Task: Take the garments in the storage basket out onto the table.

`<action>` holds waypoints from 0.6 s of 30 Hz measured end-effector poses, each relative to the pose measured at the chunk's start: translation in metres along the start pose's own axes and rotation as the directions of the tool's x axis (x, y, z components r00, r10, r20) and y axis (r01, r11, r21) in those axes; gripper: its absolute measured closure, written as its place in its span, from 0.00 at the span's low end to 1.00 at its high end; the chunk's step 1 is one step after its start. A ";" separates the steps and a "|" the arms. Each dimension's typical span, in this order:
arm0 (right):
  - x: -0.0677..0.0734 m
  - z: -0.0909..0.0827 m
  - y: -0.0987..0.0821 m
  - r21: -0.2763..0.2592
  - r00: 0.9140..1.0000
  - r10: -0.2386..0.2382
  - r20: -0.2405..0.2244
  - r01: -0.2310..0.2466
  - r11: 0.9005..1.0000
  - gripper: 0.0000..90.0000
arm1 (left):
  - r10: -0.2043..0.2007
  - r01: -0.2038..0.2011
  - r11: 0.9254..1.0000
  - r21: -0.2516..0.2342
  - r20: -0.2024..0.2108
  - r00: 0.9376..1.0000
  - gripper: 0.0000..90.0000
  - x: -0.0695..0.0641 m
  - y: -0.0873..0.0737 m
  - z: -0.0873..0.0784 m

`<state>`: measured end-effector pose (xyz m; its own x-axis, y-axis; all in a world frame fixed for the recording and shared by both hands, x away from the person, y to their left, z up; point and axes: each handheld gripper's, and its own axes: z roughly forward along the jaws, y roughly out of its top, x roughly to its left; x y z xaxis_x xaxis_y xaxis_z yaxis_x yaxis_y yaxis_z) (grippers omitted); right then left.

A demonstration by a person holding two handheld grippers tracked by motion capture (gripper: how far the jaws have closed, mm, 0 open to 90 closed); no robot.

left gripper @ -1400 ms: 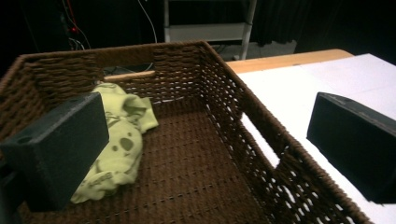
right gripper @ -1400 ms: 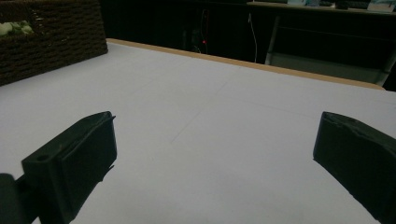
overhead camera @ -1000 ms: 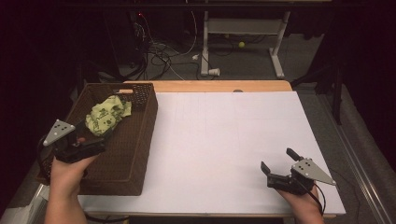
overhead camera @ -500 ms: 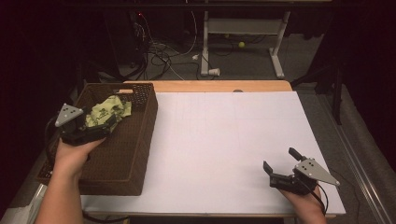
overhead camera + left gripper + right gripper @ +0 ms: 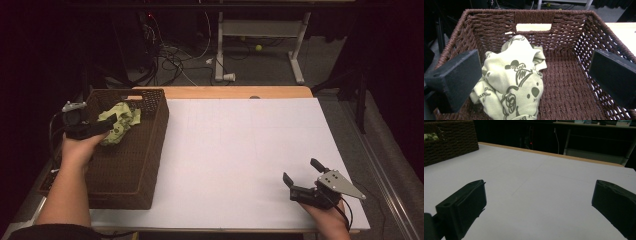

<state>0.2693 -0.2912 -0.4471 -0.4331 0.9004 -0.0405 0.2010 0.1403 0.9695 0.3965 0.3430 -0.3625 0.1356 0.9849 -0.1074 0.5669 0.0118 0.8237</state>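
My left gripper (image 5: 102,127) has moved forward over the basket (image 5: 150,150), jaws wide apart above the cloth (image 5: 516,82).

My right gripper (image 5: 300,187) rests open near the table's (image 5: 240,140) front edge. The crumpled printed cloth lies against the basket's far wall; I judge a jaw could snag the wicker, or pinch just one fold. Beyond are cables (image 5: 175,60).

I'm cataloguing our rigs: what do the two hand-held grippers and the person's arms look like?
Both the left hand-held gripper and the right hand-held gripper are black with two flat, rectangular jaws and a grey three-cornered plate on top. A thin black cable trails from each. The forearms are bare; a dark sleeve shows on the left arm.
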 end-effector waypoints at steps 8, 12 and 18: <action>0.001 -0.001 0.000 -0.002 1.000 0.000 0.000 0.000 1.000 0.00 | 0.034 -0.033 0.999 0.029 -0.034 0.999 0.00 0.008 0.019 -0.011; 0.001 -0.001 0.000 -0.001 1.000 0.002 0.000 -0.002 1.000 0.00 | 0.041 -0.040 0.998 0.046 -0.016 0.999 0.00 0.014 0.028 -0.012; 0.002 0.000 -0.001 0.008 1.000 -0.001 -0.004 0.001 1.000 0.00 | 0.087 -0.088 0.993 0.074 0.004 0.996 0.00 0.015 0.026 0.017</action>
<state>0.2683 -0.2896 -0.4482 -0.4366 0.8987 -0.0404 0.2073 0.1443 0.9676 0.4270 0.3549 -0.3518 0.1882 0.9814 -0.0373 0.6116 -0.0873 0.7863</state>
